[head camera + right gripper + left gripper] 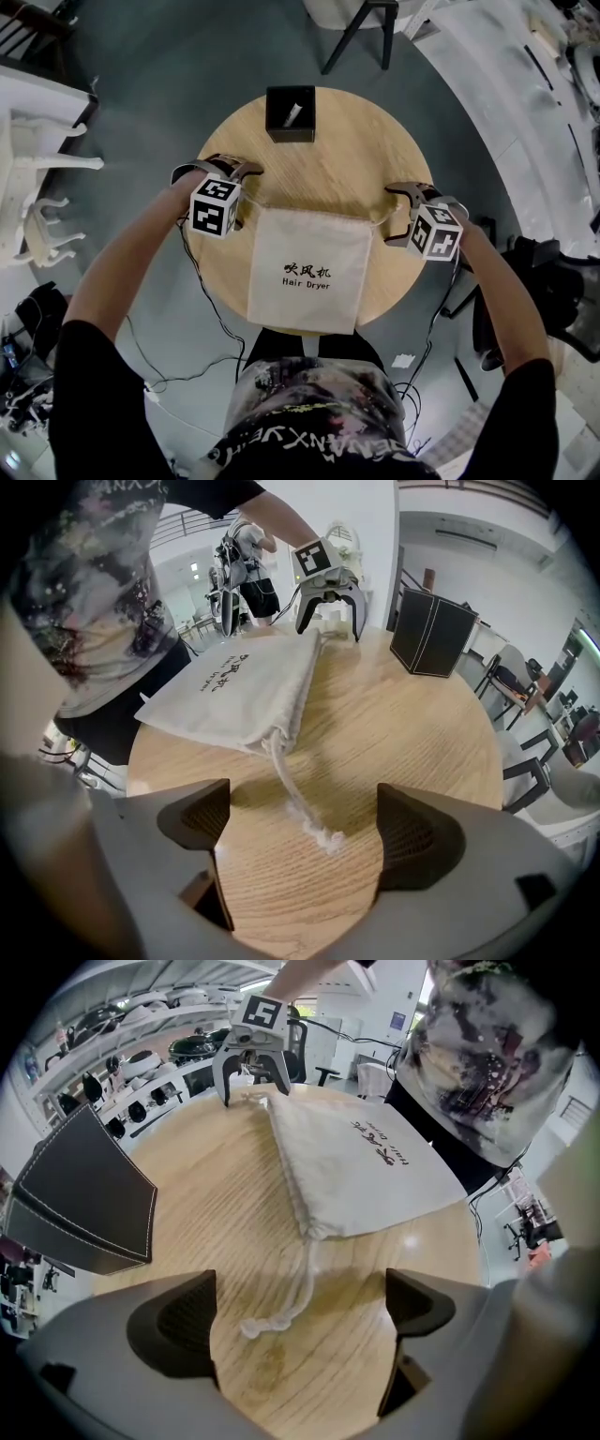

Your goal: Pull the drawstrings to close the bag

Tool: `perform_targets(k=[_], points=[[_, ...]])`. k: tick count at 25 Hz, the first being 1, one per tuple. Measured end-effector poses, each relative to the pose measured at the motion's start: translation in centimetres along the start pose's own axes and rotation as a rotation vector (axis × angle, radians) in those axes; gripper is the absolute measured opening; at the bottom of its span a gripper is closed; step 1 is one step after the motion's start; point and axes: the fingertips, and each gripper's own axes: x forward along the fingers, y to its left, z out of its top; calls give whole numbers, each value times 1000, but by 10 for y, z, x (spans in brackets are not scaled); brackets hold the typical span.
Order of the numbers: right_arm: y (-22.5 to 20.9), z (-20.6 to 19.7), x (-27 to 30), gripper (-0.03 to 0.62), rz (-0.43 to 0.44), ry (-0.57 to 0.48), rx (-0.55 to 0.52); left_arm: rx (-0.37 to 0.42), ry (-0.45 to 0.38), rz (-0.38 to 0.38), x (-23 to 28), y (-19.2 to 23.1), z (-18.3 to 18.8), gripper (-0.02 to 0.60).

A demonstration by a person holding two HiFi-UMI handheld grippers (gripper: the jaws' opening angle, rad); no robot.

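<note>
You have one bag (305, 270) lying flat on the one round table (356, 141), its mouth toward the single black box (290, 113). It has two drawstring ends, one on each side. Your left gripper (298, 1321) is spread wide, and the left cord (298, 1283) lies between its jaws, touching neither. Your right gripper (300, 832) is also spread, with the right cord (292, 794) lying loose between its pads.

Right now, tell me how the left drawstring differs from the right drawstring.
The left drawstring hooks sideways at its end; the right drawstring runs nearly straight. The left drawstring ends in a knotted lump, the right drawstring in a frayed-looking tuft. Both lie slack on the table, ungripped.
</note>
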Motion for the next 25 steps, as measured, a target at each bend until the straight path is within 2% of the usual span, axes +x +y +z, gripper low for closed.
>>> perform_targets(k=[6, 8, 11, 16, 17, 18, 22, 23, 25], points=[[4, 2, -2, 426, 14, 4, -31, -26, -9, 8, -2, -1, 3, 570], [4, 2, -3, 416, 18, 1, -35, -47, -33, 5, -3, -2, 5, 530], [3, 2, -5, 385, 19, -4, -33, -57, -48, 2, -4, -1, 6, 521], [5, 3, -7, 268, 23, -8, -30, -68, -59, 9, -6, -2, 7, 469], [8, 3, -7, 235, 30, -10, -35, -71, -62, 10, -7, -3, 7, 455], [11, 3, -7, 162, 34, -12, -40, -74, -64, 12, -7, -4, 7, 443], [16, 3, -8, 143, 7, -48, -9, -95, -76, 18, -9, -9, 8, 384], [16, 3, -8, 138, 3, -53, 0, -103, -81, 19, -10, -10, 9, 353], [17, 3, -8, 121, 1, -55, 4, -121, -90, 25, -11, -12, 9, 338]])
